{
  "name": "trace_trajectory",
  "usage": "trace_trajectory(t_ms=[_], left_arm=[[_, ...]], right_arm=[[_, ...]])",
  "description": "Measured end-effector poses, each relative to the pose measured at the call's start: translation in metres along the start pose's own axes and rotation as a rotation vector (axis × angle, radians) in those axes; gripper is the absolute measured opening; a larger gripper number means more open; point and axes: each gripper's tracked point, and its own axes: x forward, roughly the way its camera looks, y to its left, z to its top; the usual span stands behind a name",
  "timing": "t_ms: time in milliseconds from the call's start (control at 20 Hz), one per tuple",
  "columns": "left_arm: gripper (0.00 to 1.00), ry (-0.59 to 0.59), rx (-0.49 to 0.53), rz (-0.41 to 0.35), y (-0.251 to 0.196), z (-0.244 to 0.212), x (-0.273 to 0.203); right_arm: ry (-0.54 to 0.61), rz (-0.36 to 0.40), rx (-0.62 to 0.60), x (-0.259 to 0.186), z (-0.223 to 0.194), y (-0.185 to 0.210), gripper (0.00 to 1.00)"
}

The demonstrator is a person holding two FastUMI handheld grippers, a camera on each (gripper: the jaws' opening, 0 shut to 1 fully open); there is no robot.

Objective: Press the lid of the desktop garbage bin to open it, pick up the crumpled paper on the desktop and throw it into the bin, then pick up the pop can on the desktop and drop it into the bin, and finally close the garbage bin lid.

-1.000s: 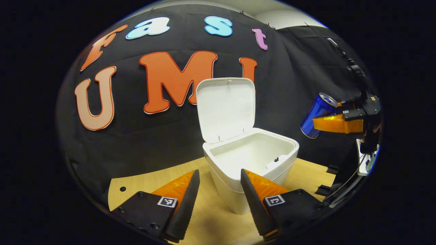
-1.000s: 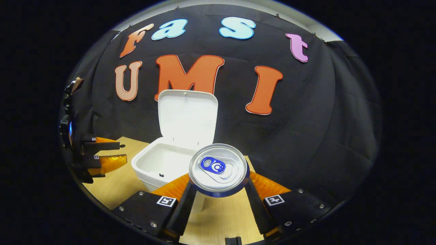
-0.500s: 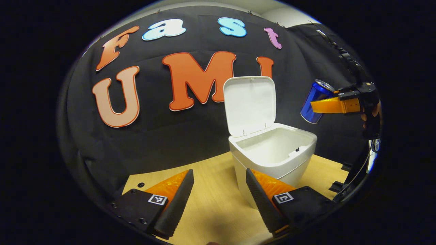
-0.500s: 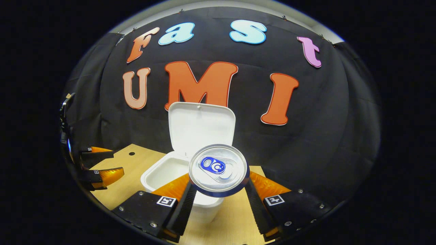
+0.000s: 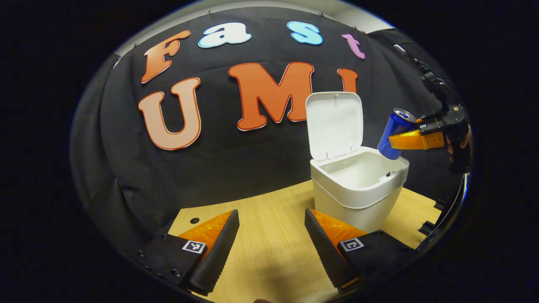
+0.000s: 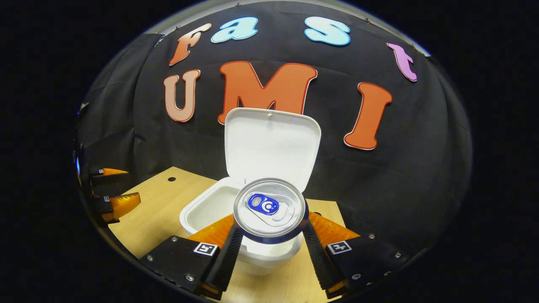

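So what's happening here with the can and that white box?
A person is tidying a desk with a handheld claw in each hand. The right claw grips a blue pop can, tilted, just above the front rim of the white garbage bin, whose lid stands open. The left claw hovers open and empty over the wooden desktop, off to the bin's side. The can has not been dropped in yet, and the lid must be closed after that.

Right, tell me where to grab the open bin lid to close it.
Take the lid at its free top edge, coming from the front above the bin. It stands upright, hinged at the bin's back rim, so the top edge probably gives the most leverage. The left gripper is open and empty.
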Motion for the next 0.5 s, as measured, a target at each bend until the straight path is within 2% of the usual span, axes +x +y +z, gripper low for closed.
trace_trajectory(t_ms=[500], left_arm=[[0.99, 0.02, 0.026, 0.001, -0.007, -0.01, -0.006]], right_arm=[[0.065, -0.004, -0.016, 0.013, -0.024, 0.001, 0.8]])
